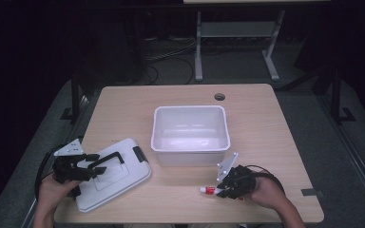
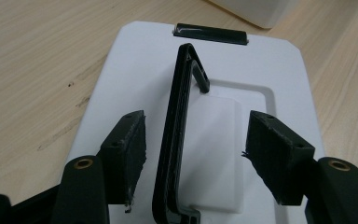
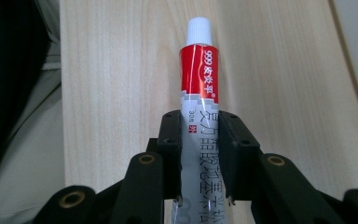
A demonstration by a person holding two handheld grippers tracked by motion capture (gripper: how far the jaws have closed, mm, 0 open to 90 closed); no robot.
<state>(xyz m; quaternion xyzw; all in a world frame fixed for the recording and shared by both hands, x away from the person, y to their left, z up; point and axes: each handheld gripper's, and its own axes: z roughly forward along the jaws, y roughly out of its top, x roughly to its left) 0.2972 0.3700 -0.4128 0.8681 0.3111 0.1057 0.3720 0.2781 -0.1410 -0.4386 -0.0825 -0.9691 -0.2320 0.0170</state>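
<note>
A white box lid (image 1: pixel 123 178) lies flat on the table's front left, its black handle (image 1: pixel 108 159) standing up. My left gripper (image 1: pixel 96 163) is at that handle. In the left gripper view the handle (image 2: pixel 172 140) rises between the two pads with a gap on each side, closer to the left pad (image 2: pixel 128 149), so my left gripper (image 2: pixel 198 130) is open. Near the front right edge my right gripper (image 1: pixel 222 189) is shut on a red and silver ointment tube (image 1: pixel 209 190). The tube (image 3: pixel 199 79) lies level, white cap pointing away from the jaws of my right gripper (image 3: pixel 200 140).
An empty white plastic bin (image 1: pixel 190 152) stands in the middle of the wooden table (image 1: pixel 266 133), just behind the tube and right of the lid. A round cable hole (image 1: pixel 219 97) sits near the far edge. A white desk frame (image 1: pixel 198 47) stands on the floor beyond.
</note>
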